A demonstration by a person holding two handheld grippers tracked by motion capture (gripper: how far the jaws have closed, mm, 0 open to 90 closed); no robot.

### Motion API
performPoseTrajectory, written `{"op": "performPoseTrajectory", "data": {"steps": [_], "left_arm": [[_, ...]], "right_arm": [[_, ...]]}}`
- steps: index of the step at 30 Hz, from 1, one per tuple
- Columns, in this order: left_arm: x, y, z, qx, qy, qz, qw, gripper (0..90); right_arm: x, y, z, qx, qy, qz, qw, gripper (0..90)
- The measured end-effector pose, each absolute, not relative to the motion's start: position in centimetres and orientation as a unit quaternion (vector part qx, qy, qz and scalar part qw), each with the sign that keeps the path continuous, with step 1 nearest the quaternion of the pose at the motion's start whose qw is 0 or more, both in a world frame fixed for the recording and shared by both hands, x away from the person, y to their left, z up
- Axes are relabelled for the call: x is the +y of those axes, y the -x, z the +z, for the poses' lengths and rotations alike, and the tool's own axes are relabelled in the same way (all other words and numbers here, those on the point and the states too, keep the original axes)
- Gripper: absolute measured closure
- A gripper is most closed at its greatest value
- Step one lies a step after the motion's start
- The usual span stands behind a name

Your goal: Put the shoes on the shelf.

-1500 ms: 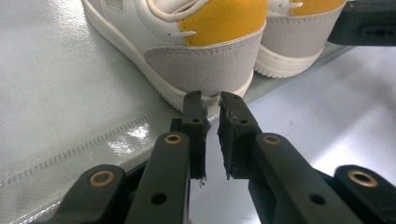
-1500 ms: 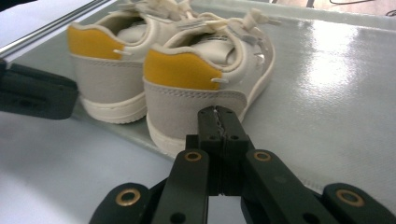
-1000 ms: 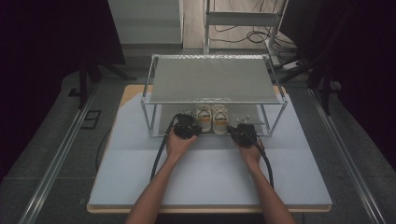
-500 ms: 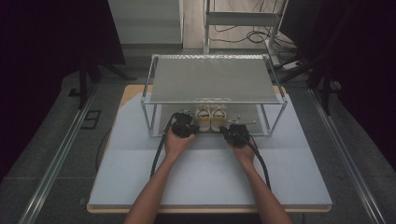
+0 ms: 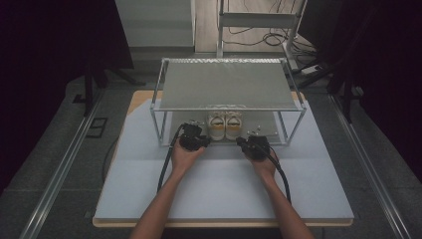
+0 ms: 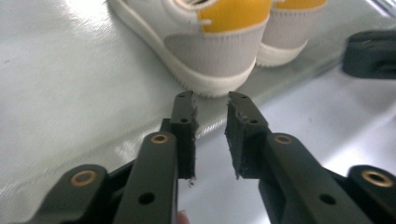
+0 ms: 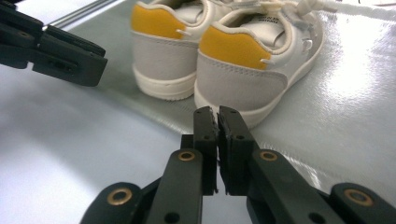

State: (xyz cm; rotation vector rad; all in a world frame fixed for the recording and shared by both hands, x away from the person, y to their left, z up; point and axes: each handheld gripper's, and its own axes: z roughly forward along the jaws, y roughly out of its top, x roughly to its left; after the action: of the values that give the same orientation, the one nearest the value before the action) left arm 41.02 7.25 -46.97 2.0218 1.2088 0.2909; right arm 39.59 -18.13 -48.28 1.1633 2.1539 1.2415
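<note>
- High view: dim overall. The surroundings fall into near black on both sides, while the pale table (image 5: 224, 189) in the middle catches soft light from above.
- The rack's top shelf (image 5: 226, 83) reads flat grey and casts shade over the lower level beneath it.
- High view is soft and slightly grainy; fine detail is lost.
- Left gripper view: brighter. A broad white glare sits on the shiny surface at upper left. The shoes (image 6: 219, 42) are blurred; the black fingers (image 6: 186, 126) are sharper.
- Right gripper view: strong glare on the surface at right, and a bluish sheen at left. The shoes (image 7: 243, 65) are fairly clear.
</note>
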Motion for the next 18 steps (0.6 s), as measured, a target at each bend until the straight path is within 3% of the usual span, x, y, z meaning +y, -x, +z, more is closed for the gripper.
{"op": "performPoseTrajectory", "data": {"steps": [5,6,10,18], "left_arm": [[7.4,-39.2,-46.8,0.479,-0.780,0.105,0.389,60.3],[7.7,-38.3,-46.6,0.471,-0.781,0.106,0.397,58.3],[8.2,-36.3,-46.2,0.455,-0.787,0.117,0.400,52.5],[10.9,-33.0,-46.1,0.445,-0.784,0.120,0.416,43.2]], "right_arm": [[-18.9,-38.3,-47.7,0.774,-0.401,0.451,0.192,74.5],[-19.2,-37.6,-47.5,0.777,-0.393,0.452,0.193,68.5],[-20.0,-36.1,-47.1,0.776,-0.384,0.464,0.187,59.3],[-22.5,-33.2,-47.2,0.781,-0.376,0.466,0.176,49.3]]}}
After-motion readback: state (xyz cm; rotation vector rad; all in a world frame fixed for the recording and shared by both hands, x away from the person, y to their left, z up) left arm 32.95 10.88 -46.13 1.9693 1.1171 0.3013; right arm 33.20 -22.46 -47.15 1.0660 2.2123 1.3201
